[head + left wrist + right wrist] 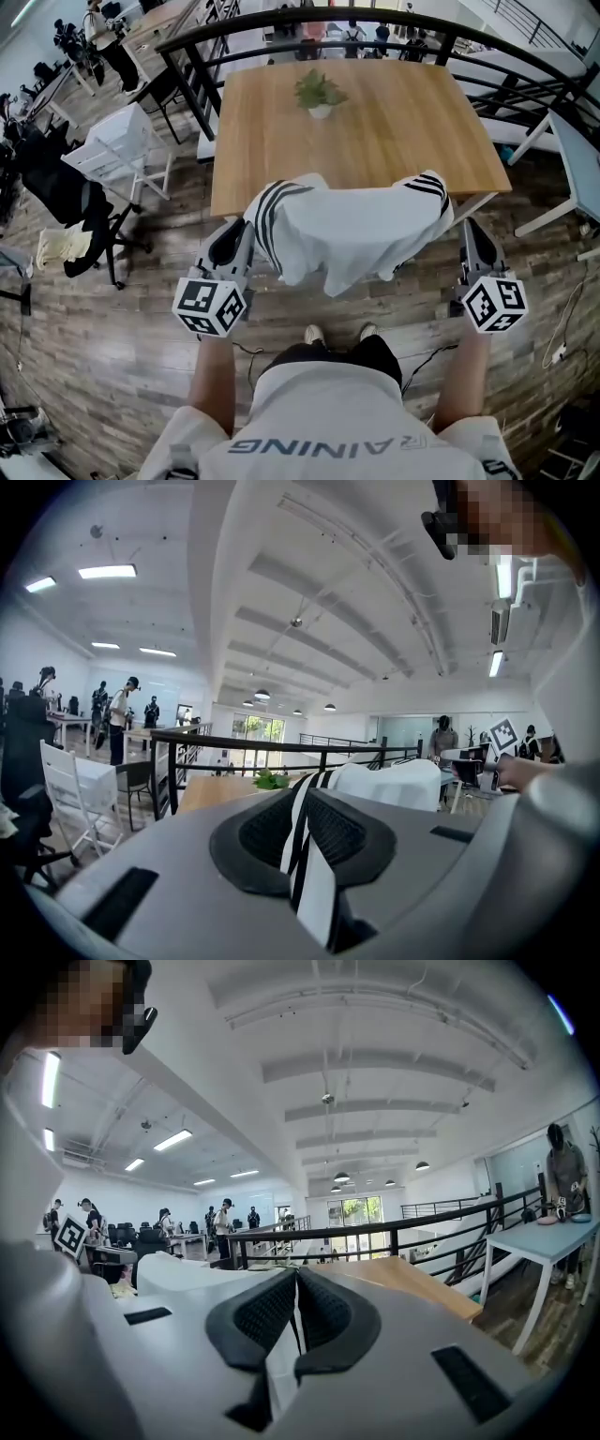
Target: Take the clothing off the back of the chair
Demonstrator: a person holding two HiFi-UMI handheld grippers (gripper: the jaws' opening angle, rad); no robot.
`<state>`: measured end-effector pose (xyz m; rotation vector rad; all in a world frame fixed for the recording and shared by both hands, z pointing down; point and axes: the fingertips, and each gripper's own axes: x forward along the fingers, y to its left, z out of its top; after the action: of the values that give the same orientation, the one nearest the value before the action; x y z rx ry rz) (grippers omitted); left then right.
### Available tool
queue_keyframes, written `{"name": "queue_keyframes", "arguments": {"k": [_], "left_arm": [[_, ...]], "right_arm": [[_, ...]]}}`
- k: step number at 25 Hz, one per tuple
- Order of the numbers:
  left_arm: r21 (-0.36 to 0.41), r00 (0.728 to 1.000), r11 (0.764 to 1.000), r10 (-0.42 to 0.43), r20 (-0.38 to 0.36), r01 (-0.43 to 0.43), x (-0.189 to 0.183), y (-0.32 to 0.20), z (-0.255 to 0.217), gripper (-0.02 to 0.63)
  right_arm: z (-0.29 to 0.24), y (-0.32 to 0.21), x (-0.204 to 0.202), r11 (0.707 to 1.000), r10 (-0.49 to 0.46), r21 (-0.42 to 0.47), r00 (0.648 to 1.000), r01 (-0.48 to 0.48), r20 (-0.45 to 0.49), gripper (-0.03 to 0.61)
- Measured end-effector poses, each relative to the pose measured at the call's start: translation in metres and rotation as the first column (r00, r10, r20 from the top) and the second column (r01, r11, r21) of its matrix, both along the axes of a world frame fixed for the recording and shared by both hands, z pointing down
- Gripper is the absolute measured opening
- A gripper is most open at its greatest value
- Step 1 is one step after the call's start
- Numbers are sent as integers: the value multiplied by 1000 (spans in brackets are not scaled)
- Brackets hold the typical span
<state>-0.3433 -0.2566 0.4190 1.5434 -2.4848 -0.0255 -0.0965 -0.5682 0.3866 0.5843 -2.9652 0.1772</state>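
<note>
A white garment (352, 230) with black stripes at both shoulders hangs spread out between my two grippers, just in front of the wooden table (394, 150). My left gripper (249, 234) is shut on its left striped edge. In the left gripper view the striped cloth (309, 874) runs between the shut jaws of that gripper (302, 808). My right gripper (463, 232) is shut on the right striped edge. In the right gripper view a fold of white cloth (279, 1372) sits pinched in the right gripper (296, 1288). No chair back shows under the garment.
A small potted plant (319, 94) stands at the table's far side. A black railing (375, 17) curves behind it. A white chair (117, 145) and a black office chair (66, 202) stand left. A white table (577, 159) is right. My feet (339, 332) are on the wood floor.
</note>
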Motion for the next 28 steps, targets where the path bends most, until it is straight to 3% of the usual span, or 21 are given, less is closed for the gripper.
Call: {"name": "queue_keyframes", "arguments": {"k": [4,5,7,10,16,22,25,28], "left_arm": [[-39,999,999,25,-27,-26,-6,-10,7,70],[-54,999,998,37,-37,-39,-6,-14,11,135],[-91,997,994,62,-51,-66,-6,-21,21,196],[-133,993,985,103,-60,-110,-8,-27,33,250],[-111,982,977,179,-56,-184,-20,-39,36,275],[-154,969,957,242,-53,-248,-16,-60,46,264],[-161,973,960,221,-60,-228,-20,-61,48,190],[-120,977,971,198,-73,-206,-21,-58,45,102]], "right_arm": [[12,-18,-9,998,-52,-41,998,51,-41,25],[16,-22,-12,997,-74,-40,995,71,-65,32],[25,-26,-20,991,-132,-21,983,130,-127,83],[40,-30,-32,973,-226,-3,946,232,-233,123],[61,-40,-59,936,-322,9,871,351,-371,152],[77,-37,-72,919,-373,-28,842,394,-390,149],[80,-35,-78,918,-371,-21,843,395,-390,104],[77,-37,-77,931,-336,0,859,364,-385,38]]}}
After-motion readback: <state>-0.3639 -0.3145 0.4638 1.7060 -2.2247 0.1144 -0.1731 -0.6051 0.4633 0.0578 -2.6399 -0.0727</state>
